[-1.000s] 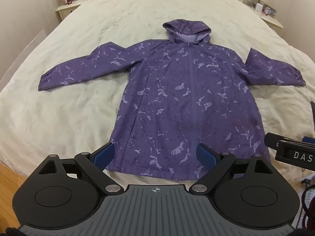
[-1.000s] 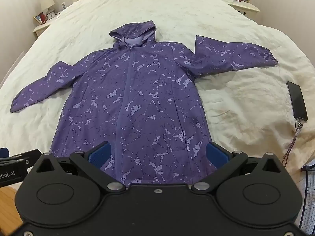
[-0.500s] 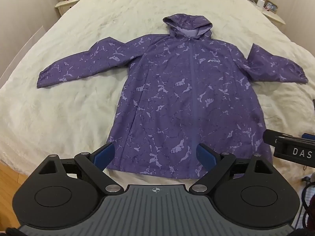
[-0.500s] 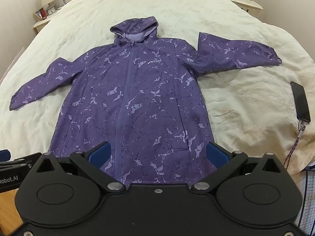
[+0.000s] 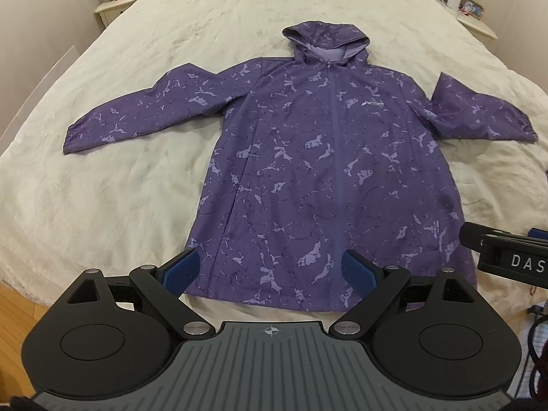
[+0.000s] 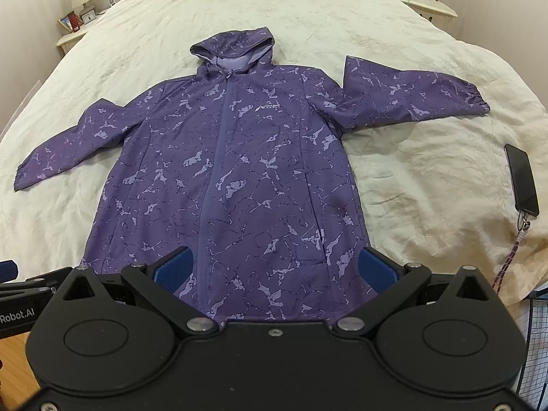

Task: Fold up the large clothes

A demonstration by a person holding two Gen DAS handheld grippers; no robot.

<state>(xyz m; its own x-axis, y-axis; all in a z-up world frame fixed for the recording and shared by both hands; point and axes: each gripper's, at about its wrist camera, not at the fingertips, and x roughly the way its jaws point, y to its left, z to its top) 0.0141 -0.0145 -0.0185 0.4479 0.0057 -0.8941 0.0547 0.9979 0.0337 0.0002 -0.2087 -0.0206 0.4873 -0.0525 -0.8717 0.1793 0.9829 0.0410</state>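
A purple hooded jacket (image 5: 308, 171) (image 6: 239, 178) with a pale marbled print lies flat and zipped on a cream bed, hood away from me, both sleeves spread out to the sides. My left gripper (image 5: 272, 269) hovers open above the hem, left of the zip, with nothing between its blue pads. My right gripper (image 6: 274, 267) also stands open over the hem, to the right of the zip, holding nothing. The right gripper's body (image 5: 507, 257) shows at the right edge of the left wrist view.
The cream bedspread (image 5: 120, 188) (image 6: 428, 178) surrounds the jacket. A dark phone (image 6: 522, 179) with a cord strap lies on the bed to the right. Nightstands (image 5: 116, 3) (image 6: 428, 3) flank the head of the bed. Wooden floor (image 5: 17, 311) lies below the bed's near edge.
Both views have shifted slightly, so the jacket sits a little lower and nearer in frame. The jacket lies as before and both grippers stay open.
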